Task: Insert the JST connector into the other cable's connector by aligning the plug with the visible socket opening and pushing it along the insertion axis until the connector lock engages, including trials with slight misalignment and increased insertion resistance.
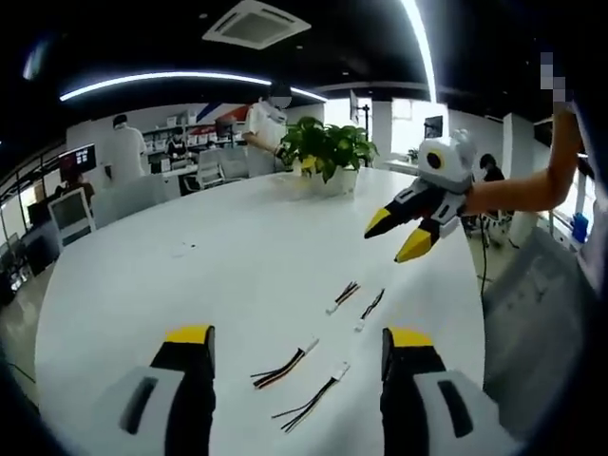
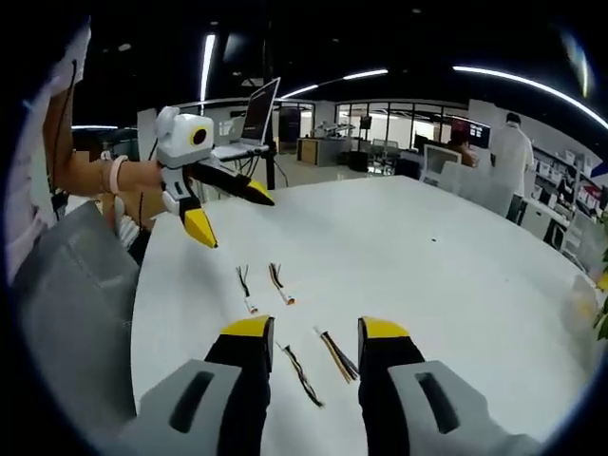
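A: Left gripper view. What lies around the left gripper (image 1: 297,344), and does anything block it?

B: Its two yellow-tipped jaws stand wide apart and hold nothing. A round white table (image 1: 237,247) stretches ahead. Four short cables lie on it. Between the jaws lie the first near cable (image 1: 283,368) and the second near cable (image 1: 313,401), each with a white connector at its far end. Beyond the jaw tips, toward the right jaw, lie the first far cable (image 1: 343,296) and the second far cable (image 1: 370,308). Nothing stands between the jaws and the cables. Farther out a potted plant (image 1: 326,149) sits on the table, and people (image 1: 124,152) stand among desks behind.

A: And the other gripper?

B: The right gripper (image 1: 403,237) hangs above the table, past the right jaw, carried on a bare forearm (image 1: 527,185); its jaws are spread and empty.

A: Right gripper view?

B: The right gripper's (image 2: 316,328) jaws are parted, gripping nothing. Two cables lie between them, two more beyond the left jaw tip. The left gripper (image 2: 228,214), open-jawed, hovers further out, off the left jaw. An open laptop (image 2: 249,123) stands beyond the table edge.
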### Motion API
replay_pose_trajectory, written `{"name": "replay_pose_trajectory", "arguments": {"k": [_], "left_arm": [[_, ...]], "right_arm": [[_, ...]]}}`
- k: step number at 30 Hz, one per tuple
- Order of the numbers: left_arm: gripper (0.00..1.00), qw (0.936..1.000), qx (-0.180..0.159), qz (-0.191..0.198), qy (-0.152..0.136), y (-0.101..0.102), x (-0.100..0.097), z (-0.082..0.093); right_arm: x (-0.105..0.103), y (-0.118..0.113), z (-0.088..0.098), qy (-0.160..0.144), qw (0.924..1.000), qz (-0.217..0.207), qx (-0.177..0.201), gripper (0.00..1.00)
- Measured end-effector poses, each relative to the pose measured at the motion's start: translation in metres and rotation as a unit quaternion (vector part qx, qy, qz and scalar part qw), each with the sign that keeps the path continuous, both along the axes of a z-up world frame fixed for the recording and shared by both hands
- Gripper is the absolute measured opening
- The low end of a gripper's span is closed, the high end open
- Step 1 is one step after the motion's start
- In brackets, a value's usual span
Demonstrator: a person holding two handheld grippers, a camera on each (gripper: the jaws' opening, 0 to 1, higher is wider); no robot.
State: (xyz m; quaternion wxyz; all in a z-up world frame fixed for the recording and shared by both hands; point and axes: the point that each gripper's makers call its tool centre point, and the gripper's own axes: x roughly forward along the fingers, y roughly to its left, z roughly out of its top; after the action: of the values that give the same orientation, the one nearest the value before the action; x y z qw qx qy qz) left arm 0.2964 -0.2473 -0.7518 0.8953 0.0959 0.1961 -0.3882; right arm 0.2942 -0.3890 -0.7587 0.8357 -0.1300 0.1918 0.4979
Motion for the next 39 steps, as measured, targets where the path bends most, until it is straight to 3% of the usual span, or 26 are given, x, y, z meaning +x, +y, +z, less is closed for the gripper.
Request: {"name": "replay_pose_trajectory", "arguments": {"k": [3, 5, 8, 22, 30, 39], "left_arm": [[0.6, 1.0, -0.008, -0.005, 0.001, -0.001, 0.002, -0.001], [0.61, 0.9999, -0.009, -0.005, 0.0, -0.001, 0.003, -0.002], [0.66, 0.9997, 0.025, 0.002, -0.005, 0.007, 0.01, -0.013], [0.47, 0.9992, 0.011, -0.036, 0.012, -0.004, 0.018, -0.035], [0.45, 0.9985, 0.005, -0.053, 0.014, -0.006, 0.025, -0.044], [0.43, 0.9971, 0.011, -0.074, 0.012, -0.013, 0.031, -0.056]], "right_arm": [[0.004, 0.0, -0.003, -0.001, 1.0, 0.006, -0.001, 0.3], [0.006, 0.0, -0.005, -0.001, 1.0, 0.008, 0.0, 0.29], [0.012, 0.0, -0.012, 0.004, 0.9999, 0.009, -0.002, 0.3], [0.022, 0.009, -0.035, 0.006, 0.9993, 0.036, -0.013, 0.28], [0.027, 0.012, -0.053, 0.023, 0.9983, 0.05, -0.018, 0.26], [0.03, 0.017, -0.063, 0.018, 0.9973, 0.071, -0.009, 0.23]]}}
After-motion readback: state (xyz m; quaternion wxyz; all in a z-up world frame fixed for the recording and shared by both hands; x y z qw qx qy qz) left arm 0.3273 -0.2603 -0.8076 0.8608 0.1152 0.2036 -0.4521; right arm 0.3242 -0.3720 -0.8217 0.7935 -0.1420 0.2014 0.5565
